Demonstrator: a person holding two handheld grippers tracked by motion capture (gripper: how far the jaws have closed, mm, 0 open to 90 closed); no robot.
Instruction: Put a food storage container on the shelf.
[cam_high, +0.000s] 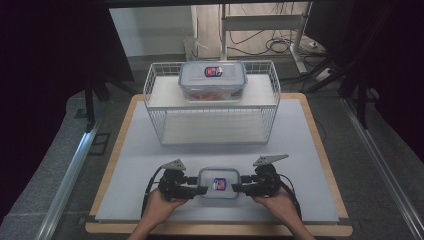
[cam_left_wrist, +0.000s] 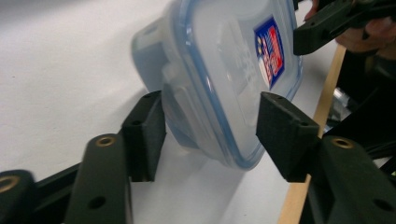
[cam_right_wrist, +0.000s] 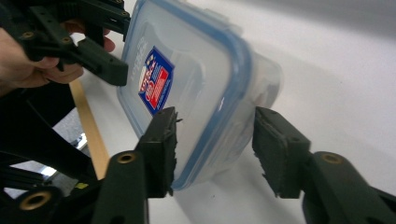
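- A small clear container (cam_high: 218, 182) with a blue-rimmed lid and a red-and-blue label is seen at the near edge of the white table (cam_high: 140, 150), between the two grippers.
- The left gripper (cam_high: 200, 190) is held at the container's left end — its jaws straddle that end, one pad (cam_left_wrist: 145, 135) just beside the side latch, the other (cam_left_wrist: 285, 133) by the lid's corner; firm contact cannot be made out.
- The right gripper (cam_high: 236, 188) is set at the right end in the same way; one pad (cam_right_wrist: 163, 149) lies over the lid's edge, the other (cam_right_wrist: 278, 149) stands slightly off the wall.
- Both pairs of jaws are half closed, not yet clamped.
- A white wire basket (cam_high: 155, 85) stands farther back — a larger lidded container (cam_high: 213, 80) rests on its upper shelf.
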